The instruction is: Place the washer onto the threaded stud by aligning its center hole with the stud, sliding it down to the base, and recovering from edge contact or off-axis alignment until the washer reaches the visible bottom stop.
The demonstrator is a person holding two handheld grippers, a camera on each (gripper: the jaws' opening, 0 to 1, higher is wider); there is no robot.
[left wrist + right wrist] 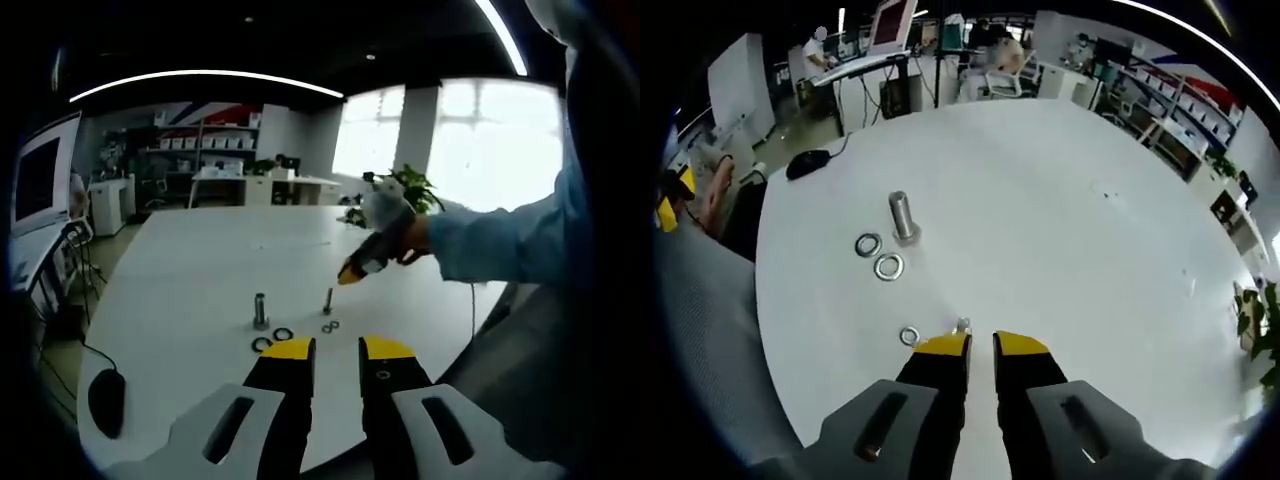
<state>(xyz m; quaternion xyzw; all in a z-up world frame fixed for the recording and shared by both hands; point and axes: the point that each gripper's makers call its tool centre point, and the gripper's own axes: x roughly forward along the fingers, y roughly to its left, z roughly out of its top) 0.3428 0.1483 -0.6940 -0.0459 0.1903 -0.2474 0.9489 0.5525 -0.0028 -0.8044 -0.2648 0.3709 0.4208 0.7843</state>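
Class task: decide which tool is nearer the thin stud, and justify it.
Right. The right tool hovers beside the thin stud; in the left gripper view it appears just beyond that stud. The left tool sits farther back, near the table edge.

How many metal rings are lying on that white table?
4 at most: two large rings beside the big bolt, and a small ring by the right tool. The left gripper view suggests a second small one.

A smooth matt white round table (1060, 230) carries a shiny bare-metal cylindrical stud (903, 217) and two glossy silvery metal ring washers (878, 256), while the gripper's jaws look like matt black-and-yellow plastic.
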